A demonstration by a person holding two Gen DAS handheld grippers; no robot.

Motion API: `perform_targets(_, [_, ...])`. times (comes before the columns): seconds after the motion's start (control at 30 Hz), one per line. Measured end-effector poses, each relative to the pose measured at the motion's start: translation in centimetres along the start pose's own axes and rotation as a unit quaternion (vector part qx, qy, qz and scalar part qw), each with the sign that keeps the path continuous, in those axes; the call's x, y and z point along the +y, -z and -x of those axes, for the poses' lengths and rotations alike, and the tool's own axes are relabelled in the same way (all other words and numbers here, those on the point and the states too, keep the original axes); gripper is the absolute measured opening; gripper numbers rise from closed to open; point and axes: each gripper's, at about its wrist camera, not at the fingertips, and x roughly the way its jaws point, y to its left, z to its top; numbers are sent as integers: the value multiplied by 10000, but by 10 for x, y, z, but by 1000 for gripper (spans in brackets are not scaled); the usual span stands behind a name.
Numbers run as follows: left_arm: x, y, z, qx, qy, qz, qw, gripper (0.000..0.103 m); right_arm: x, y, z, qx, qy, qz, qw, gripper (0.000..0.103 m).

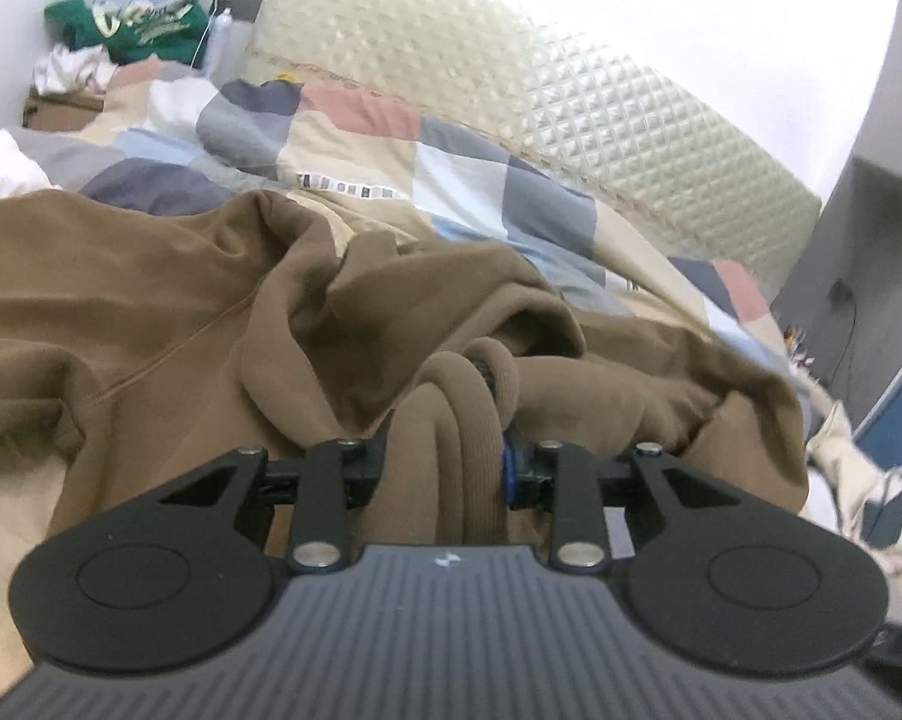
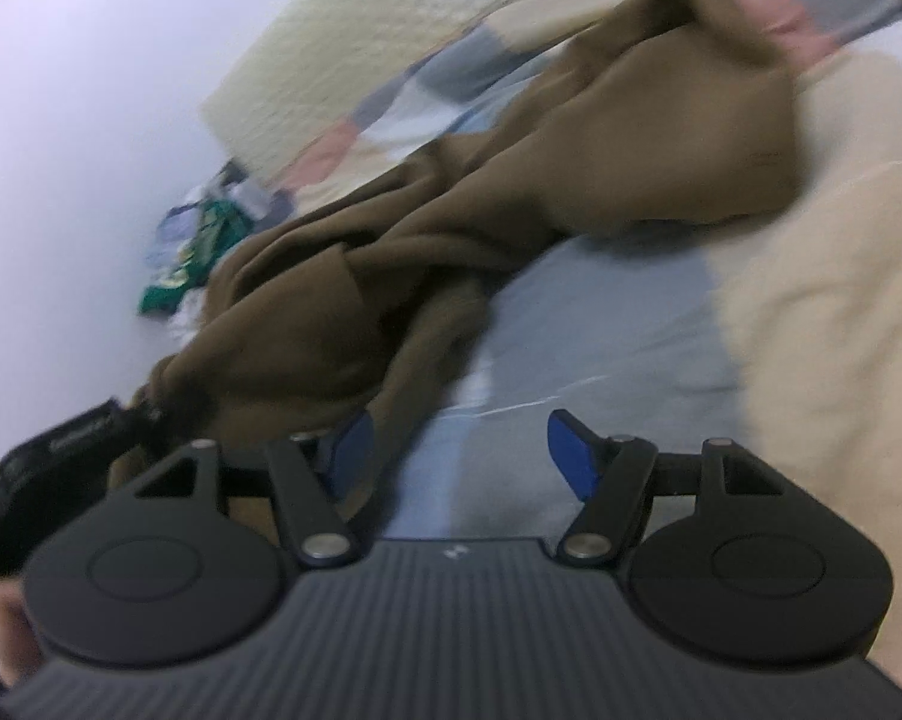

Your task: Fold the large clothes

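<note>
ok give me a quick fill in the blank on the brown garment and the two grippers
1. The left gripper is shut on a bunched fold of the ____ sweatshirt.
2. The right gripper has its jaws ____, with nothing between its blue pads.
3. The sweatshirt lies on a ____ quilt.
4. In the far corner sits a ____ garment on a pile.

Missing words: brown; open; patchwork; green

Little can be read here. On the green garment [image 1: 150, 30] in the pile at the upper left of the left wrist view there is pale yellow-white script lettering — too small and creased to make out. Each gripper body carries a small white logo mark at the middle of its ribbed top edge [image 1: 449, 560] — a sign, not letters. In the right wrist view, faint pale print runs along a black strap [image 2: 81, 429] at the lower left, blurred beyond reading.
</note>
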Motion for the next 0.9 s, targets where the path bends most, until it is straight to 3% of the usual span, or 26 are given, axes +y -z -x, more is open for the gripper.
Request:
perform_targets(0.07, [13,-8,-4,59,113,201,9997,35,6,-4,-24,187,-75,32,9998,68])
perform_targets(0.2, [25,-8,-9,143,315,424,9985,35,-5,-6,-88,504,-239,-583,9967,68])
perform_targets(0.33, [29,-4,-12,158,467,543,9973,35,-23,-12,-134,286,-549,-1231,9905,67])
perform_targets(0.5, [35,-3,-15,99,565,684,9960,36,-32,-17,-168,156,-1262,-1760,9762,67])
perform_targets(0.53, [36,-2,-15,126,602,737,9954,36,-31,-17,-169,155,-1293,-1757,9758,63])
perform_targets(0.63, [34,2,-14,181,772,772,9939,37,-19,-21,-153,156,-1427,-1533,9777,13])
perform_targets(0.73, [23,5,-7,186,865,582,9944,38,16,-34,-124,143,-846,-421,9954,12])
perform_targets(0.9, [14,11,10,229,1163,507,9917,38,33,-42,-62,-125,-1008,150,9947,11])
